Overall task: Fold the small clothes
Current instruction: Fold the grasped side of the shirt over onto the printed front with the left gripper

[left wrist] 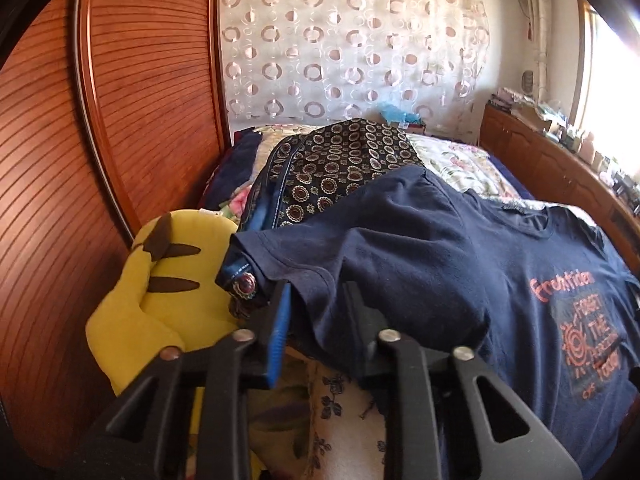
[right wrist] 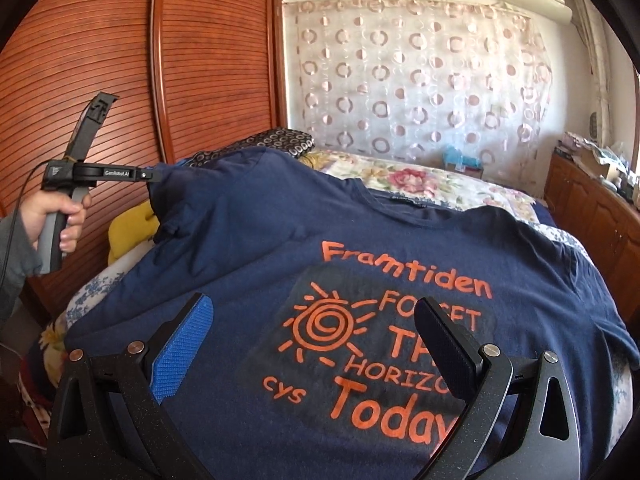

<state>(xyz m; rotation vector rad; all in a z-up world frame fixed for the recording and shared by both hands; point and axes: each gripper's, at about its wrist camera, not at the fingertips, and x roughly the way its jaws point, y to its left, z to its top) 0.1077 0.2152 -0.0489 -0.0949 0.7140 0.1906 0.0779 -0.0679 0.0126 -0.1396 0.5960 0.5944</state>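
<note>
Left wrist: left tool [left wrist: 318,300] pinches soft navy T-shirt [left wrist: 420,264] sleeve.

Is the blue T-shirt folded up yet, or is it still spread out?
Spread out. The blue T-shirt lies flat on the bed, its whole orange print showing; only its sleeve is bunched between the left gripper's fingers.

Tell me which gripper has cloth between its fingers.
The left gripper: its fingers pinch the navy shirt at the sleeve hem. The right gripper stands wide open above the print.
</note>
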